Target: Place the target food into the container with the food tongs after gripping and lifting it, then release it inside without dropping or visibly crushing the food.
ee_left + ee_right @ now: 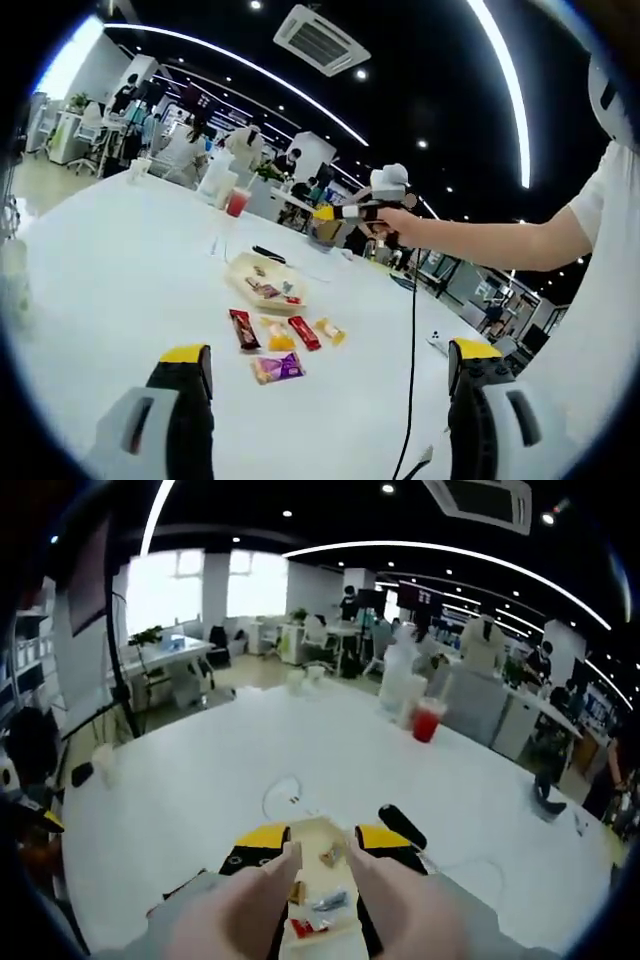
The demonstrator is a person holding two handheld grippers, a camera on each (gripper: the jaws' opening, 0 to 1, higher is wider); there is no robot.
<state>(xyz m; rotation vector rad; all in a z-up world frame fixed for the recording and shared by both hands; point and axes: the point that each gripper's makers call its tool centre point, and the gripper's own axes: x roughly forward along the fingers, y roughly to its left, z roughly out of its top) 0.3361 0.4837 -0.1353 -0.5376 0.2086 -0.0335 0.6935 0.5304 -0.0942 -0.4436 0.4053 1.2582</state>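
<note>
A big open office with long ceiling light strips, and everything plays out on a wide white table [120, 270]. At its heart sits the container [265, 283], a pale shallow tray with a few small wrapped items already inside. Just on the near side of the container lie the loose snacks in a little cluster: a dark red bar [243, 329], a yellow packet [279, 335], a red bar [305, 333], a small yellow-orange piece [331, 331] and, nearest the camera, a purple packet [278, 367]. Just beyond the container lies a dark slim object, possibly the tongs [268, 254], too small to be sure. Farther behind the container stands a cup of red drink [237, 202].

In the left gripper view, the left gripper [330, 375] has its yellow-tipped jaws spread wide, nothing between them, hovering short of the snacks. The right gripper [345, 211] comes in above and beyond the container, held in a person's hand [397, 222], a black cable [411, 360] dangling from it.

In the right gripper view, the right gripper [322, 838] looks down on the container [322, 855], which shows through the moderate gap between its jaws; they grasp nothing. The red drink [426, 722] stands far beyond.
</note>
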